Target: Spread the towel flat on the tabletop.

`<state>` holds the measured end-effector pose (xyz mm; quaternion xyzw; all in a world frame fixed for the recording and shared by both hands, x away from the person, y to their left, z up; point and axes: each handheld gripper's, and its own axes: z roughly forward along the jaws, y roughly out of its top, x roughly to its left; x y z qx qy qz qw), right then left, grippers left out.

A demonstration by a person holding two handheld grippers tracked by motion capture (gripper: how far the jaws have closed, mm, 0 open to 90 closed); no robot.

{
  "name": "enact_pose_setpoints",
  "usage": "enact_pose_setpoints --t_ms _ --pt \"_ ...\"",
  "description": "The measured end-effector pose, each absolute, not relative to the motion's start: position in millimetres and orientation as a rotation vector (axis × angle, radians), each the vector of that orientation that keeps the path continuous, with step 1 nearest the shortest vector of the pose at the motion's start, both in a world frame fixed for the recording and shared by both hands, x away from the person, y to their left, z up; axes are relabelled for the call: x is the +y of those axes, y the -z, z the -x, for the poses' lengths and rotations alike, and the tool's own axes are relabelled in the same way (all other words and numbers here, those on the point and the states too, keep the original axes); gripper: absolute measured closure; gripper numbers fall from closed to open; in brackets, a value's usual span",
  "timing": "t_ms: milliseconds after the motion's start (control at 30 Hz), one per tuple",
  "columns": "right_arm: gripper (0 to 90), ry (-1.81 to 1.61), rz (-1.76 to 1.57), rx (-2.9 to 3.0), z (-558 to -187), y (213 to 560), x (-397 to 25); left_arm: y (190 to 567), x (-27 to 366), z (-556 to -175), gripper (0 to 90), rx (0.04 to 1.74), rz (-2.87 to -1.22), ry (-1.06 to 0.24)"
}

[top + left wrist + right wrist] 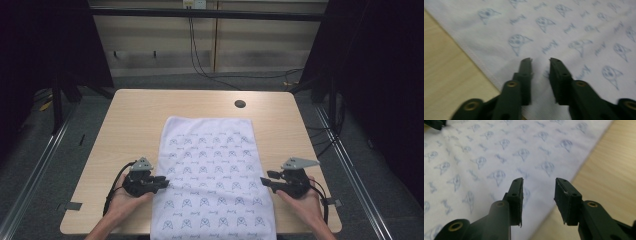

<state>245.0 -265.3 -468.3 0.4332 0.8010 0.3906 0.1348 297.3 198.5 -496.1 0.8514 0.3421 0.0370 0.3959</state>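
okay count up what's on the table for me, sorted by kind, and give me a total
Cloths: 1, the white printed cloth lying flat, its near end hanging over the table edge.
Grippers: 2, the left gripper and the right gripper, one at each side edge of the cloth, both open.
Total: 3

Matt printed cloth (212, 165), wood-grain table (135, 115)

Light wooden table (135, 115), dark round hole (240, 104) near far edge, white patterned cloth (212, 165) apparently flat
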Motion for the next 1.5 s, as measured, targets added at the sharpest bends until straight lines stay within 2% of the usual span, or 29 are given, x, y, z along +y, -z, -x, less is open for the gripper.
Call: enact_pose_setpoints --t_ms 67,100,233,300,367,467,533,667,700,733,800,833,933,967,1100,1133,1167,1500 --pt "57.0 -1.150 -1.233 2.340 -255 469 -262 493 199 -307 68.7 0.880 -2.128 -0.125" --pt "54.7 -1.172 -1.210 2.392 -277 472 -251 490 198 -316 69.0 0.889 -2.108 -0.156" --pt "50.4 -1.154 -1.212 2.392 -313 480 -234 493 193 -343 71.5 0.945 -2.094 -0.199" --pt "48.9 -1.113 -1.203 2.391 -324 483 -228 496 191 -351 68.2 0.980 -2.104 -0.218" --pt "48.5 -1.117 -1.204 2.389 -330 484 -226 498 190 -356 60.0 1.002 -2.113 -0.228" --pt "48.1 -1.094 -1.212 2.385 -350 495 -216 503 191 -361 60.0 1.011 -2.085 -0.234" --pt "47.3 -1.085 -1.212 2.387 -353 498 -214 502 191 -359 64.3 0.970 -2.133 -0.274" --pt "45.3 -1.084 -1.180 2.366 -356 498 -214 505 197 -362 82.7 1.007 -2.077 -0.221" --pt "45.3 -1.084 -1.180 2.366 -356 498 -214 508 198 -363 82.7 1.003 -2.054 -0.195" --pt "44.5 -1.081 -1.181 2.357 -359 495 -214 508 197 -366 86.8 0.983 -2.059 -0.184" --pt "44.4 -1.083 -1.182 2.361 -361 495 -214 508 196 -365 86.9 0.972 -2.066 -0.199" --pt "44.5 -1.067 -1.206 2.353 -365 497 -212 507 191 -361 87.0 0.948 -2.093 -0.245" --pt "44.7 -1.030 -1.227 2.380 -367 503 -212 506 190 -360 87.2 0.929 -2.117 -0.248" --pt "46.2 -1.030 -1.220 2.380 -366 504 -213 506 189 -359 87.3 0.928 -2.119 -0.255" --pt "63.4 -0.999 -1.202 2.402 -359 502 -218 505 189 -355 87.4 0.909 -2.132 -0.261" --pt "63.4 -0.999 -1.202 2.402 -359 502 -218 505 189 -355 87.5 0.909 -2.132 -0.261" --pt "73.2 -0.994 -1.198 2.419 -349 500 -221 505 188 -349 87.5 0.888 -2.146 -0.273" --pt "71.3 -1.019 -1.190 2.474 -314 498 -231 503 191 -309 87.1 0.801 -2.175 -0.176"
